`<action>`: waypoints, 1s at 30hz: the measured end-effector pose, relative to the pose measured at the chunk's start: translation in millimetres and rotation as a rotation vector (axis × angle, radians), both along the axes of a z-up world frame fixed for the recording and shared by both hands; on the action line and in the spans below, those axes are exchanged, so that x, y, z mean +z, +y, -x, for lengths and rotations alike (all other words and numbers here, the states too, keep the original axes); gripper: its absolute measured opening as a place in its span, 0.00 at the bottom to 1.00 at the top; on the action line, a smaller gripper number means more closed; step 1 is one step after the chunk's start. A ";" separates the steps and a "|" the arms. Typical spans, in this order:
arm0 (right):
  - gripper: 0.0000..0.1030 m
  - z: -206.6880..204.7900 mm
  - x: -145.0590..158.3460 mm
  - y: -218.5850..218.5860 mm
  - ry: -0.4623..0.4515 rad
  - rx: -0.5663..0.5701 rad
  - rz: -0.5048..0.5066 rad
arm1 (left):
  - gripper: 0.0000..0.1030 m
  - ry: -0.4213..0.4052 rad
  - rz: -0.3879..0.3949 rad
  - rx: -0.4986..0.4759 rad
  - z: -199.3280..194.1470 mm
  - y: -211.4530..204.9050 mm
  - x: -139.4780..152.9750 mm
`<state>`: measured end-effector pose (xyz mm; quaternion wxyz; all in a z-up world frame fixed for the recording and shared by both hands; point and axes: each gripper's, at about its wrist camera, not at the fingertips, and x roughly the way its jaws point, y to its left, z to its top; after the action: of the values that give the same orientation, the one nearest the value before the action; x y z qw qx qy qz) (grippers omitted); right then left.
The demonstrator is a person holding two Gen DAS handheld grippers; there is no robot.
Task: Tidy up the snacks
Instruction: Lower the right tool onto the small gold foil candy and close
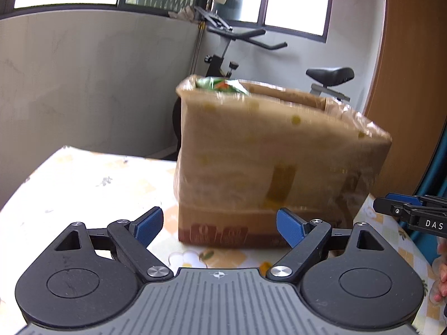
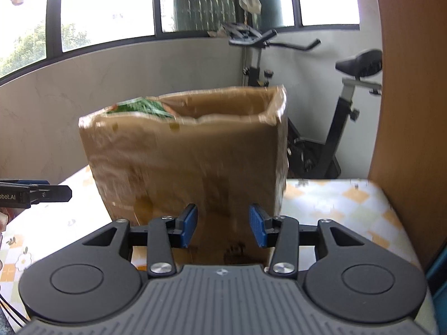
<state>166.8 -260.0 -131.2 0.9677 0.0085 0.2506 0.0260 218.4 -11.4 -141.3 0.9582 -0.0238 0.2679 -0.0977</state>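
A cardboard box [image 1: 268, 162] holding a green packet [image 1: 220, 85] stands on the surface [image 1: 83, 184]. The left gripper [image 1: 219, 224] jaws gape wide and the right gripper [image 2: 222, 224] jaws stand half open, both empty.

One cardboard box [image 1: 268, 150], one green snack packet [image 1: 220, 85], two claws.

A lived-in home: an exercise bike [image 2: 329, 89] stands behind, upper right of the frame, under wide windows [image 2: 109, 5], and a table [image 1: 69, 184] wears a flower-patterned cloth beside wooden furniture [image 2: 413, 111].
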 end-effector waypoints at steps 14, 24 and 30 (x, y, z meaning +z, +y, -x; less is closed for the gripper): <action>0.44 17.1 -36.6 -15.7 0.075 -0.032 -0.003 | 0.83 0.086 -0.006 -0.040 14.9 -11.2 -36.8; 0.44 25.9 -68.5 -7.4 0.173 -0.012 0.010 | 0.80 0.163 0.007 -0.088 19.3 -22.9 -62.4; 0.44 40.2 -84.6 4.2 0.227 -0.001 -0.032 | 0.78 0.208 0.013 -0.097 21.6 -23.8 -75.7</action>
<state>126.6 -255.8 -215.8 0.9329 0.0269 0.3580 0.0283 196.8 -35.3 -217.0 0.9192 -0.0271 0.3660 -0.1426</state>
